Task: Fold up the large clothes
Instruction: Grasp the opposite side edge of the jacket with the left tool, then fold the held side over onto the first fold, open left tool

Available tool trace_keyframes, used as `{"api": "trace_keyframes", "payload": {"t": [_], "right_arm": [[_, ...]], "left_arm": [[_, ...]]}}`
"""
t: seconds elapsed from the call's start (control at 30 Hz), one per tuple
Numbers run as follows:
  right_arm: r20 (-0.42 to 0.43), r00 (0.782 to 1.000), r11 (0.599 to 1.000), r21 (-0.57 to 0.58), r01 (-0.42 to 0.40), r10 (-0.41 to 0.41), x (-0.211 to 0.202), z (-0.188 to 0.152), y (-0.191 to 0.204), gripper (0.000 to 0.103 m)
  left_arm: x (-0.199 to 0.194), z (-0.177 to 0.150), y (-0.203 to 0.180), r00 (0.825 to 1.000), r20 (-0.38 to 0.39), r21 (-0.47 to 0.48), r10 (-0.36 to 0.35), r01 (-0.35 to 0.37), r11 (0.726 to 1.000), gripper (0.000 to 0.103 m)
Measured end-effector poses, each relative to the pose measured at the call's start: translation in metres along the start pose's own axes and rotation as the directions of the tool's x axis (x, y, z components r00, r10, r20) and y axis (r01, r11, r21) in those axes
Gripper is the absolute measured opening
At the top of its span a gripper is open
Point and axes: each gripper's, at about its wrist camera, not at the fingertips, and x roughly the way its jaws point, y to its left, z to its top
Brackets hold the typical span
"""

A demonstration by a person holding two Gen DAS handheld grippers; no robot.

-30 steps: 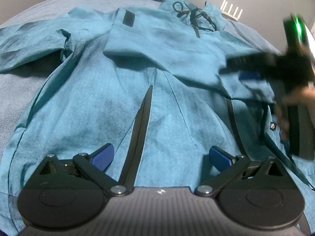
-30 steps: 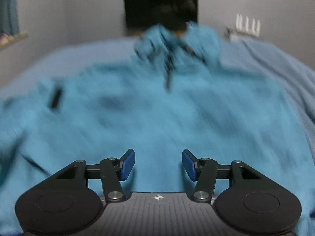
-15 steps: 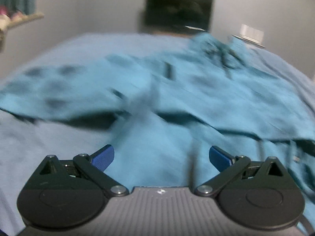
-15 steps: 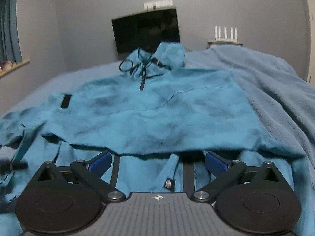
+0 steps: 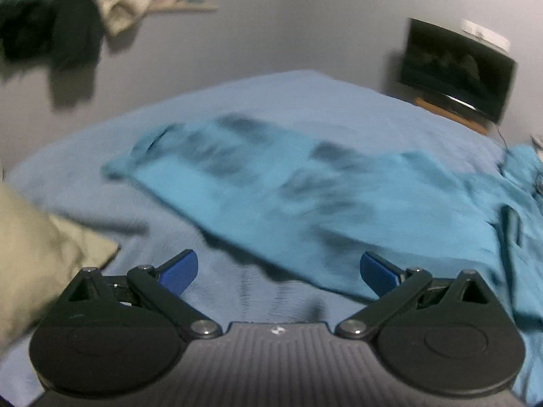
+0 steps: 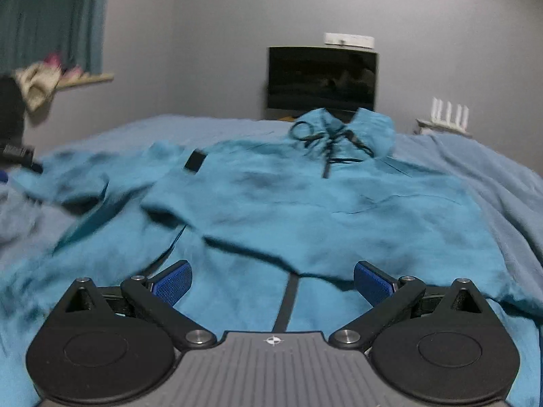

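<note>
My teal jacket (image 6: pixel 305 210) lies spread on the bed (image 6: pixel 492 176), which is covered by a blue blanket that fills most of both views. The jacket's collar, with its dark drawcord (image 6: pixel 319 135), points toward the black television (image 6: pixel 322 78) on the grey far wall, and one sleeve is folded across the chest, a small black patch (image 6: pixel 195 160) on it just to the window side of the collar. The other sleeve (image 5: pixel 237 169) stretches out flat over the blanket, away from the television. My right claw (image 6: pixel 273 281) hangs over the jacket's lower front, its blue pads spread wide after just opening, with nothing between them. My left claw (image 5: pixel 278 269) is also spread wide and empty, over bare blanket just short of the outstretched sleeve. A pale cushion (image 5: pixel 37 254) sits on the bed beside that claw. Left of the television, a teal curtain (image 6: pixel 51 17) hangs above a ledge (image 6: pixel 85 79) with crumpled pale cloth on it. A white router (image 6: pixel 448 115) with upright antennas stands to the television's right.
</note>
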Motion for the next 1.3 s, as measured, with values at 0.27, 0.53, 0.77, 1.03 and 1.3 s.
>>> {"api": "trace_keyframes", "payload": {"t": [0.27,0.53,0.77,1.03,1.3], "right_arm": [[-0.077,0.995,0.998,0.012,-0.057,0.057,0.029,-0.014,0.009,0.102],[-0.081,0.992,0.996,0.019,-0.091,0.092,0.039,-0.021,0.011,0.102],[-0.056,0.995,0.996,-0.03,-0.085,0.083,0.04,-0.026,0.021,0.102],[-0.059,0.994,0.993,-0.064,-0.101,0.097,0.045,-0.028,0.027,0.102],[-0.043,0.995,0.99,-0.107,-0.089,0.085,0.045,-0.03,0.034,0.102]], "left_arm": [[0.06,-0.013,0.038,0.993,0.026,-0.202,-0.119,0.122,0.972,0.084],[0.08,-0.016,0.08,0.966,0.196,-0.438,-0.168,0.24,0.866,0.076],[0.081,-0.012,0.092,0.955,0.262,-0.49,-0.139,0.256,0.834,0.022],[0.04,0.018,0.049,0.885,0.421,-0.345,-0.201,0.361,0.866,0.0],[-0.03,0.026,-0.087,0.712,0.44,0.052,-0.547,0.588,0.807,0.0]]}}
